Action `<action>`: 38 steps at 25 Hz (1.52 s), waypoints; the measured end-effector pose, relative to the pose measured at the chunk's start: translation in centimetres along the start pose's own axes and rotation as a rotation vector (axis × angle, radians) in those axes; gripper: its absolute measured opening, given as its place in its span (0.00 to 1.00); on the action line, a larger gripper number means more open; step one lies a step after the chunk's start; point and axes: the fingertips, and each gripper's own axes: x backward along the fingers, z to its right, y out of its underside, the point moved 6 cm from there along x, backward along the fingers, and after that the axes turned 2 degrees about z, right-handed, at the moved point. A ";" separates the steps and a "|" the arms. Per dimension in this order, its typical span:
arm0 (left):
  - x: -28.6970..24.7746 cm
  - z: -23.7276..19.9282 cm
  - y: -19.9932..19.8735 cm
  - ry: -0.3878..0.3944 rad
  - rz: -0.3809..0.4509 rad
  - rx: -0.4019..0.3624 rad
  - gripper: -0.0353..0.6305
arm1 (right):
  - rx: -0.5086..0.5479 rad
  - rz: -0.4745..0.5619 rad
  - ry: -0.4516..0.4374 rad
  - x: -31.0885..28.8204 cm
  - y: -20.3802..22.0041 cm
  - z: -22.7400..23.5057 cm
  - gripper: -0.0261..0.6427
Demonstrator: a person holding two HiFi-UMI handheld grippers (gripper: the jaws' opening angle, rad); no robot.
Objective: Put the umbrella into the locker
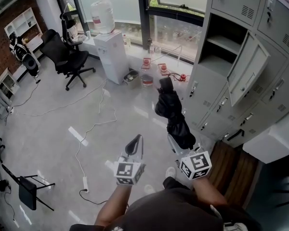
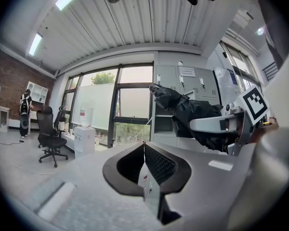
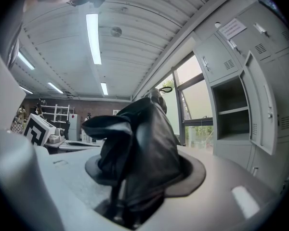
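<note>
The folded black umbrella (image 1: 172, 112) is off the floor, clamped low on its bundle in the right gripper (image 1: 182, 143). Its jaws stand fairly wide because the thick roll of fabric fills them, and the umbrella's far end points roughly level toward the window and the lockers. The left gripper (image 1: 137, 141) holds nothing, its jaws brought together tip to tip, just left of the right one. The locker (image 1: 216, 57) with its door (image 1: 248, 69) swung open is farther off and to the right. A shelf (image 1: 225, 42) splits its compartment, and nothing seems to lie in it, though the lower part is dim in the head view. The step in hand looks like the carry toward that opening. To do it well, I would turn the umbrella's far end to the right so it goes in endwise, clear of the open door's edge. The space below the shelf looks the taller of the two and is the better choice. Loose folds bulge on the left of the grip, so a slow, straight push should keep them from snagging on the frame. The jaws should part only once the bundle's weight rests inside, and the free left gripper could steady the near end.
</note>
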 end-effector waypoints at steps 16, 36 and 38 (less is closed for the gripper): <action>-10.5 2.2 -1.0 0.012 -0.011 -0.025 0.06 | -0.012 -0.010 -0.007 -4.2 0.3 9.1 0.39; -23.0 5.7 -1.5 0.037 -0.028 -0.061 0.06 | -0.049 0.001 0.018 -7.9 0.6 20.7 0.39; -24.1 5.8 -1.4 0.053 -0.030 -0.061 0.06 | -0.054 -0.003 0.034 -8.2 1.0 21.6 0.39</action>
